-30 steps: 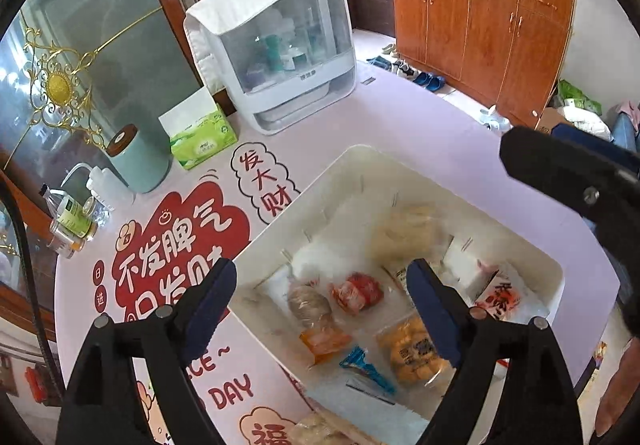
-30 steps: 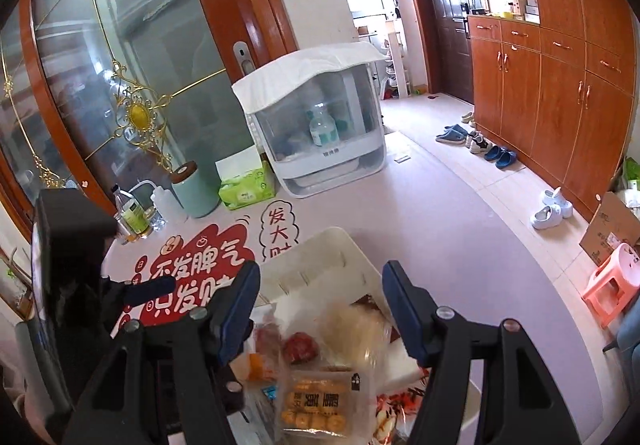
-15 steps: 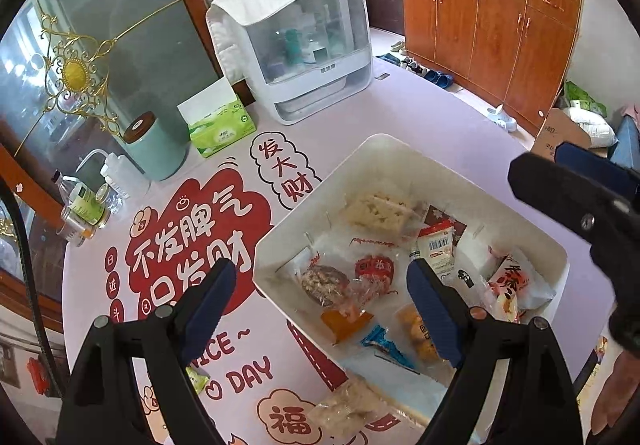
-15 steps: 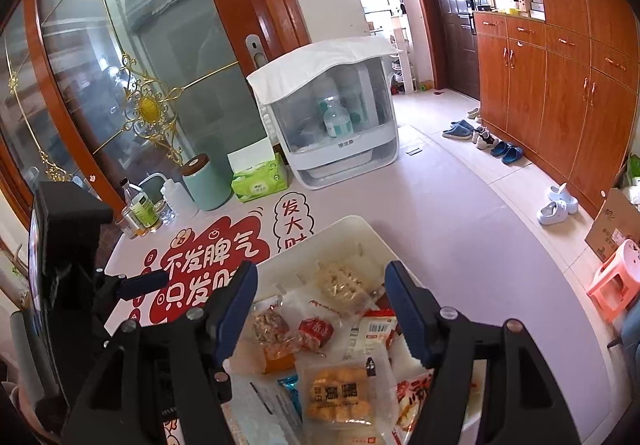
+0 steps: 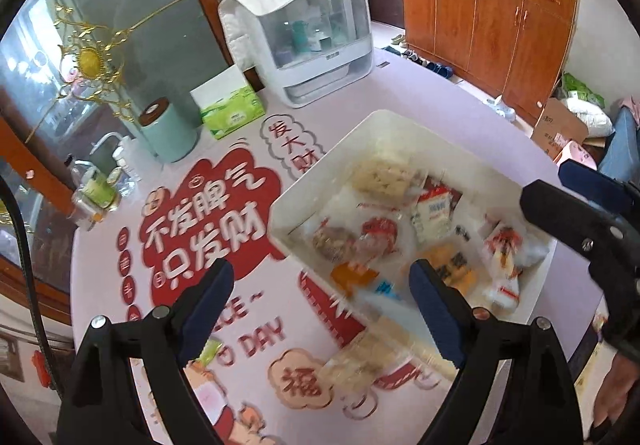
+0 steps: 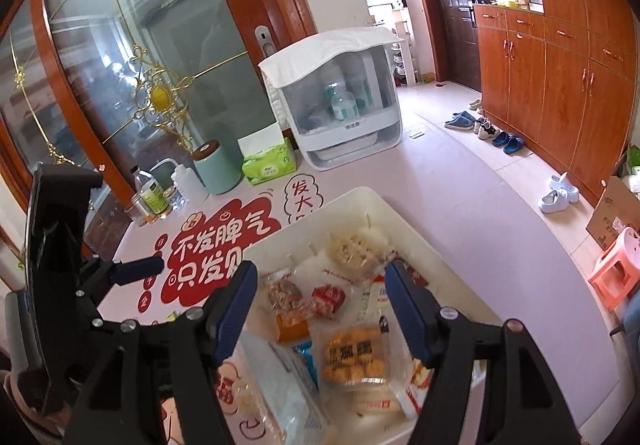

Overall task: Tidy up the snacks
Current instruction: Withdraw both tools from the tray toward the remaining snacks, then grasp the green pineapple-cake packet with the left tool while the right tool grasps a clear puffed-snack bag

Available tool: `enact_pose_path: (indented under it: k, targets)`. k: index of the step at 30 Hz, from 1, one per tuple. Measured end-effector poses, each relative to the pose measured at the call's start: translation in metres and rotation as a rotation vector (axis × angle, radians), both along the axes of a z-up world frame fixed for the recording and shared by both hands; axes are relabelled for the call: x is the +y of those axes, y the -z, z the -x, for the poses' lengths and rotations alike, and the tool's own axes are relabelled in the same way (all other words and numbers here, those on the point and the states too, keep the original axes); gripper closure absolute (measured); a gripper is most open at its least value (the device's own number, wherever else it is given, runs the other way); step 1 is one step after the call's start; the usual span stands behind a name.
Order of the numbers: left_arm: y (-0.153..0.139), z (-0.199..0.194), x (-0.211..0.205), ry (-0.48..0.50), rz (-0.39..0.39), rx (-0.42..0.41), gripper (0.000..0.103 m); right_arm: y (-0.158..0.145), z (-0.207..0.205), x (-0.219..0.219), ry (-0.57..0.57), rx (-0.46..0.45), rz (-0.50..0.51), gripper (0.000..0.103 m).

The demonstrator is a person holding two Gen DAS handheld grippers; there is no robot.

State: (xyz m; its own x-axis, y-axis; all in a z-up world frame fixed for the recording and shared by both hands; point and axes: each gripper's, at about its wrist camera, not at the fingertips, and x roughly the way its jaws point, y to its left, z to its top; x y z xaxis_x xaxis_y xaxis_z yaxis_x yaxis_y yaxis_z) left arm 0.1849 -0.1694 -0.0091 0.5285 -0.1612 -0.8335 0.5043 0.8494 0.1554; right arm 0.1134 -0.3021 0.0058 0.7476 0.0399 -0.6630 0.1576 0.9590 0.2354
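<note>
A white bin [image 5: 372,125] on the pink table holds several wrapped snacks; it also shows in the right wrist view [image 6: 360,195]. A clear pale snack packet [image 5: 360,363] and a small green packet [image 5: 210,351] lie on the table outside the bin. My left gripper [image 5: 322,305] is open and empty, above the bin's near-left edge. My right gripper [image 6: 320,305] is open and empty, above the snacks in the bin, over a yellow cookie pack [image 6: 354,357]. The right gripper also appears at the right of the left wrist view [image 5: 580,221].
A white covered bottle cabinet [image 5: 308,33], a green tissue pack [image 5: 232,111], a mint canister [image 5: 170,133] and small bottles [image 5: 96,189] stand at the table's far side. A glass door is behind them. Wooden cabinets, shoes and a pink stool [image 6: 618,269] are on the right.
Both grippers have pulled back and up from the bin, so more of the table and bin shows. Both stay open and empty.
</note>
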Motion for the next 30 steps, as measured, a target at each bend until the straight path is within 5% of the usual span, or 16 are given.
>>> enact_pose_path:
  k: [14, 22, 30]
  targets:
    - [-0.054, 0.043, 0.141, -0.16, -0.085, -0.05, 0.014, -0.008, 0.036, 0.053, -0.186, 0.018, 0.022, 0.036]
    - [-0.09, 0.047, 0.188, -0.11, -0.113, -0.121, 0.012, -0.021, 0.04, 0.097, -0.225, -0.003, 0.031, 0.036]
    - [-0.079, 0.015, 0.227, 0.011, -0.123, -0.105, 0.011, -0.014, 0.037, 0.147, -0.141, 0.043, 0.043, 0.036]
